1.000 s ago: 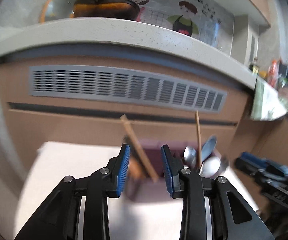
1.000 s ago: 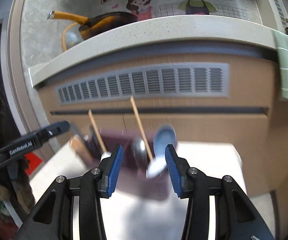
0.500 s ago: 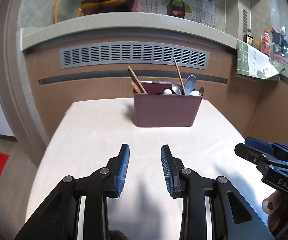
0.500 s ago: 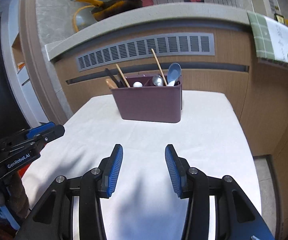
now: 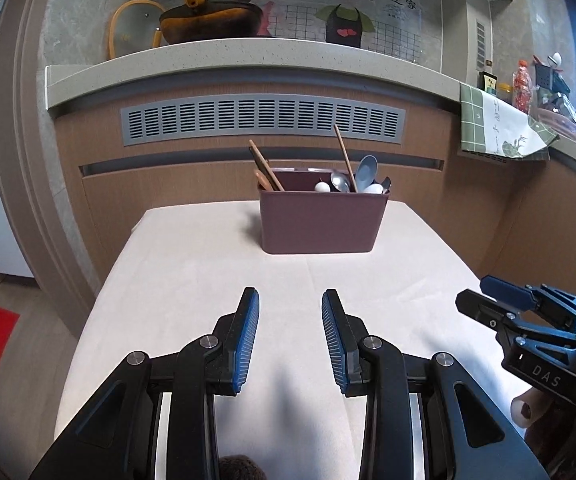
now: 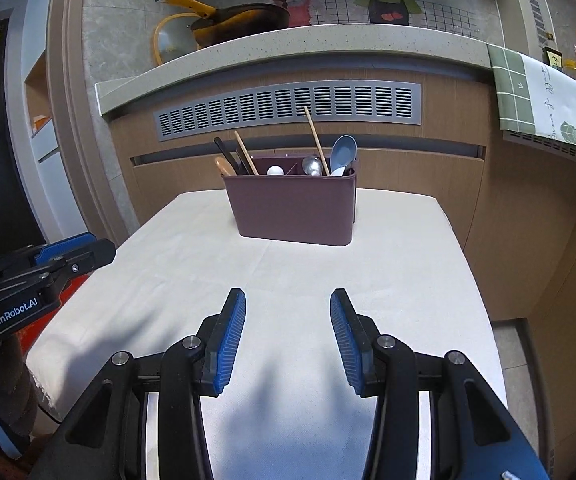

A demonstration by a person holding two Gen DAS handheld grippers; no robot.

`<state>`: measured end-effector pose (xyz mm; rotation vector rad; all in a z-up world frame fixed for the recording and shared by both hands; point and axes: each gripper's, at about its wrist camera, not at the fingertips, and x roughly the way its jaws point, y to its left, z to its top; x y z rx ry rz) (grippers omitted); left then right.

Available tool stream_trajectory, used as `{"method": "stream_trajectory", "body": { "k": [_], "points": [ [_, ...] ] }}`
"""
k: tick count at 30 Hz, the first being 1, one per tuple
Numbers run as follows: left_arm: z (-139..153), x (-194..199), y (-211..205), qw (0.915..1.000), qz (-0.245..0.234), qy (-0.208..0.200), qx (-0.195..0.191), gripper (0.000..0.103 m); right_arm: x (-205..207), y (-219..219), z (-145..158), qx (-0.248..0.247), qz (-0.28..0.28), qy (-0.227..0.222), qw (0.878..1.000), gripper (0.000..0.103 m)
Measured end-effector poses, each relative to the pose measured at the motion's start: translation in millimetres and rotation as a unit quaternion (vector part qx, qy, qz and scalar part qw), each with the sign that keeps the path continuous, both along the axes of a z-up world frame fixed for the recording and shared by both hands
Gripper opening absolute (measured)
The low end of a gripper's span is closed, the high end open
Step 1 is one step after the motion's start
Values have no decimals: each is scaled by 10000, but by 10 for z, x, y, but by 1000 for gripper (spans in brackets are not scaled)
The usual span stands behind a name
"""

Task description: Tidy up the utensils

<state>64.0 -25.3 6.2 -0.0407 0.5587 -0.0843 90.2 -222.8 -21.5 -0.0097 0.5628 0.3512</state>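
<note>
Both our grippers have pulled well back from the maroon plastic utensil caddy [image 5: 323, 220].

Left wrist view: our left gripper [image 5: 290, 338] hovers with jaws apart, empty, over the cream tablecloth [image 5: 191, 280]; the caddy stands at the far end holding wooden chopsticks [image 5: 265, 170] and spoons [image 5: 362, 178].

Right wrist view: our right gripper [image 6: 288, 340] is likewise spread and empty. We judge sorting done or paused; any next move means reaching forward again.

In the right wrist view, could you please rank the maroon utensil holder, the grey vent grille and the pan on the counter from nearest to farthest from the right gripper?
From the right gripper:
1. Maroon utensil holder, straight ahead on the table.
2. Grey vent grille, behind it, in the counter's front.
3. Pan, up on the counter, left.
</note>
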Motion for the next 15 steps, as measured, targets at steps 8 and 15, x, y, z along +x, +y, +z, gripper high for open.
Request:
{"method": "stream_trajectory", "body": {
  "k": [8, 15],
  "points": [
    [-24, 12, -7, 10000, -5, 63, -38, 34, -1, 5, 3, -13, 26, -12, 10000, 42],
    [-40, 28, 0, 10000, -14, 86, -48, 34, 6, 3, 4, -18, 28, 2, 10000, 42]
  ]
}}
